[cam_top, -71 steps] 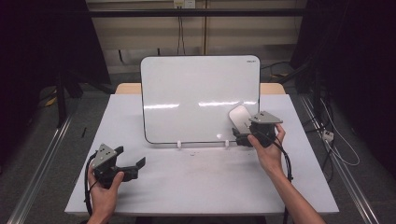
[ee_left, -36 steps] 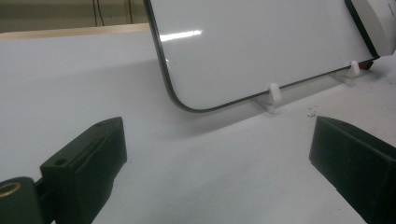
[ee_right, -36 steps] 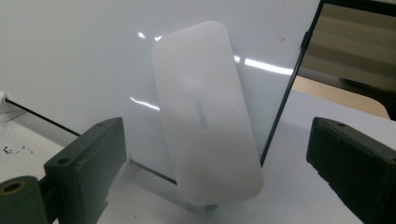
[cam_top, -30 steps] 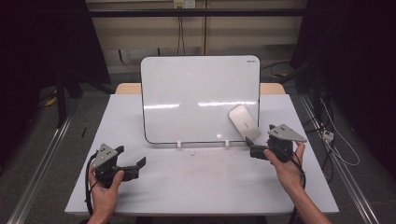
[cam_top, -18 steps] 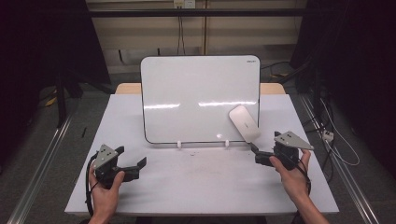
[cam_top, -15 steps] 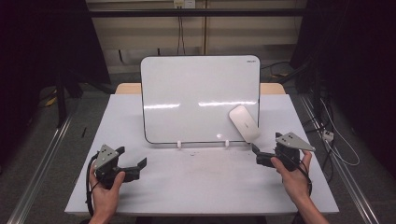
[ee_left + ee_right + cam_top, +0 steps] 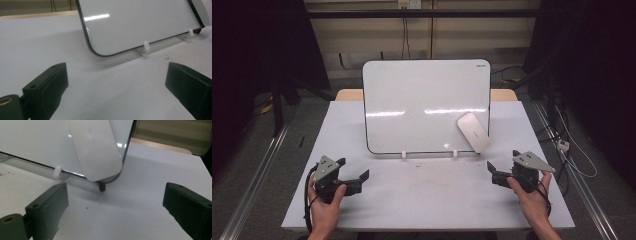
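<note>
A white whiteboard [image 7: 426, 105] stands upright on two small white feet [image 7: 403, 154] at the middle of the table. A white oval eraser [image 7: 473, 132] clings to its lower right corner, tilted. In the right gripper view the eraser [image 7: 95, 150] hangs over the whiteboard's [image 7: 37, 140] bottom edge, with a small dark stub [image 7: 101, 186] below it. My right gripper [image 7: 492, 172] is open and empty, in front of and to the right of the eraser. My left gripper [image 7: 353, 169] is open and empty near the front left, facing the whiteboard [image 7: 140, 22].
The white table [image 7: 427, 200] has bare surface between the two grippers, with a few dark specks [image 7: 422, 164] in front of the board. Behind the table run cables [image 7: 572, 150] on the floor and a dark backdrop.
My right gripper has left the eraser on the board and drawn back toward the front right of the table. My left gripper has hardly moved.
</note>
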Demonstrator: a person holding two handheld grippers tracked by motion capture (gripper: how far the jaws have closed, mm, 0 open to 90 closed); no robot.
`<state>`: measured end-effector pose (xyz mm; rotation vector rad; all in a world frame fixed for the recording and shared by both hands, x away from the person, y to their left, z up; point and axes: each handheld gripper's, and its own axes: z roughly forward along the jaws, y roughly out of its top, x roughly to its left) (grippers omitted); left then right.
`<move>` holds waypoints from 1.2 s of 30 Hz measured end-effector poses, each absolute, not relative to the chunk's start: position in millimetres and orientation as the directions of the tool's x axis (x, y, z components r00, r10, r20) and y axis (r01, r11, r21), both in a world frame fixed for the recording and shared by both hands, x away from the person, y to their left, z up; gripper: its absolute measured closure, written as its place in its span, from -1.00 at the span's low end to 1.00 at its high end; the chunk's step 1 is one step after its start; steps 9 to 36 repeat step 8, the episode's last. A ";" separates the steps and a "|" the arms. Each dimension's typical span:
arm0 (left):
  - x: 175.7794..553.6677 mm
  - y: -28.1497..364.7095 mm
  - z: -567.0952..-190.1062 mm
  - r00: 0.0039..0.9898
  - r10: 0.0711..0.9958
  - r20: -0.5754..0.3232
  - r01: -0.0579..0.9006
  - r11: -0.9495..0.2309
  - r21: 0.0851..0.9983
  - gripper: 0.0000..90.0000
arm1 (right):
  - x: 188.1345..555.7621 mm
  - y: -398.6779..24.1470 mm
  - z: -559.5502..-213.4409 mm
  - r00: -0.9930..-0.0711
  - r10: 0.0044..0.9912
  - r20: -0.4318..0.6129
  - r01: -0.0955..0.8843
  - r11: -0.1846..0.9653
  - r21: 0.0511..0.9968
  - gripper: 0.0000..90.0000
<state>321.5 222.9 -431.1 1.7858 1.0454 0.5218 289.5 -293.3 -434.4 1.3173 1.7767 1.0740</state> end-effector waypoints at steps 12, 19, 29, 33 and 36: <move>323.1 224.2 -431.9 0.531 0.841 -0.100 0.427 -0.164 0.889 -0.90 | 287.7 -298.3 -441.6 -0.247 0.969 -0.016 0.430 0.125 0.894 -0.86; 323.1 224.2 -431.9 0.531 0.841 -0.100 0.427 -0.164 0.889 -0.90 | 287.7 -298.3 -441.6 -0.247 0.969 -0.016 0.430 0.125 0.894 -0.86; 323.1 224.2 -431.9 0.531 0.841 -0.100 0.427 -0.164 0.889 -0.90 | 287.7 -298.3 -441.6 -0.247 0.969 -0.016 0.430 0.125 0.894 -0.86; 323.1 224.2 -431.9 0.531 0.841 -0.100 0.427 -0.164 0.889 -0.90 | 287.7 -298.3 -441.6 -0.247 0.969 -0.016 0.430 0.125 0.894 -0.86; 323.1 224.2 -431.9 0.531 0.841 -0.100 0.427 -0.164 0.889 -0.90 | 287.7 -298.3 -441.6 -0.247 0.969 -0.016 0.430 0.125 0.894 -0.86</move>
